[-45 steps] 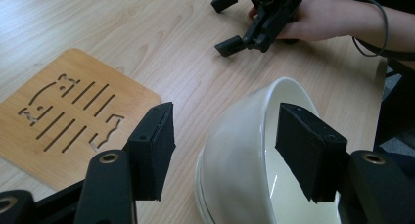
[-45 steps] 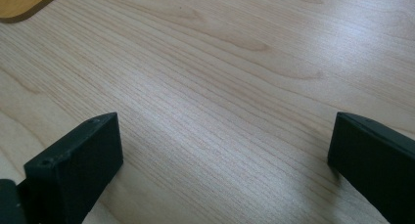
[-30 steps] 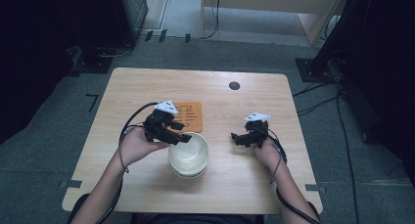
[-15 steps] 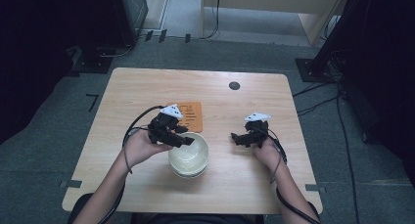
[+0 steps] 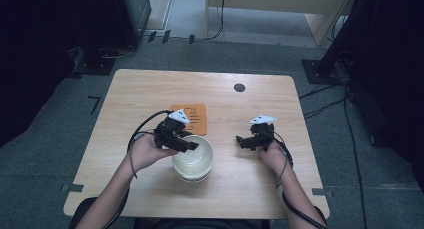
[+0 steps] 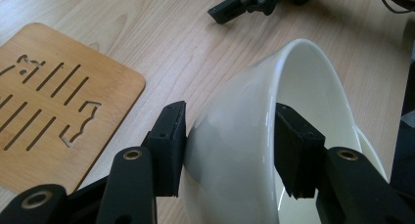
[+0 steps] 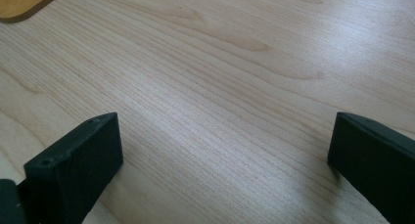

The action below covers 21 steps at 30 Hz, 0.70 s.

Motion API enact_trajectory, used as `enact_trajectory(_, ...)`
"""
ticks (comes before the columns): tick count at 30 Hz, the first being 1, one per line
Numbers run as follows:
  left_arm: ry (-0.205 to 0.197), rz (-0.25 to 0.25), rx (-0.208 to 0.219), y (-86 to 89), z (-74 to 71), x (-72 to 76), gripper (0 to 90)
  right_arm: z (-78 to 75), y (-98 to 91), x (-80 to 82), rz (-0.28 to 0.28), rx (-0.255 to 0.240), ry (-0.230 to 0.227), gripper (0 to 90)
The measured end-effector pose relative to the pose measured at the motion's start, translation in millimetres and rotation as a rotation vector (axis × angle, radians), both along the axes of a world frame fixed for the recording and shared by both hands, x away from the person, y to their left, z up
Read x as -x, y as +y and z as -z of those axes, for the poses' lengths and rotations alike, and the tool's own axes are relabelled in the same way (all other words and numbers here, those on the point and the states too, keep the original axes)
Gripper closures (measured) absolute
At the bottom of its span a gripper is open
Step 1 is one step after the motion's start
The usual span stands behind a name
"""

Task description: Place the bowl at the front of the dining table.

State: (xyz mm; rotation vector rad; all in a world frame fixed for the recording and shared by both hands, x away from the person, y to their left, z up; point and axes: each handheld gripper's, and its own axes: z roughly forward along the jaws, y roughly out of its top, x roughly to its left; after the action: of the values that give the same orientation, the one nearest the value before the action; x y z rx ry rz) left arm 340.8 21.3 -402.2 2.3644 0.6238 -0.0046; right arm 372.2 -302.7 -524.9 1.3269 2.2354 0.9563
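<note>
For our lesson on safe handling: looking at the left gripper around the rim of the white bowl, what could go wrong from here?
1. The left gripper straddles the wall of the top bowl, its jaws having just been closing; the glossy wall might slip from so small a hold.
2. The bowl sits in another bowl; lifting could drag or rattle that one.
3. The wooden trivet lies close by, so a tilted bowl could knock it.

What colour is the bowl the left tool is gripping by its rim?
Glossy white round ceramic bowl, plain and unpatterned; the left gripper view shows it best.
</note>
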Motion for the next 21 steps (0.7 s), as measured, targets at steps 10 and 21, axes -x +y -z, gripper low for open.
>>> enact_trajectory(10, -0.02, -0.015, -0.028, -3.7, 1.9, 0.9, 58.8, 0.0, 0.0, 0.0, 0.0, 0.0, 0.0, 0.0)
enact_trajectory(21, -0.072, -0.005, -0.049, -7.3, 2.6, 4.0, 69.6, 0.0, 0.0, 0.0, 0.0, 0.0, 0.0, 0.0)
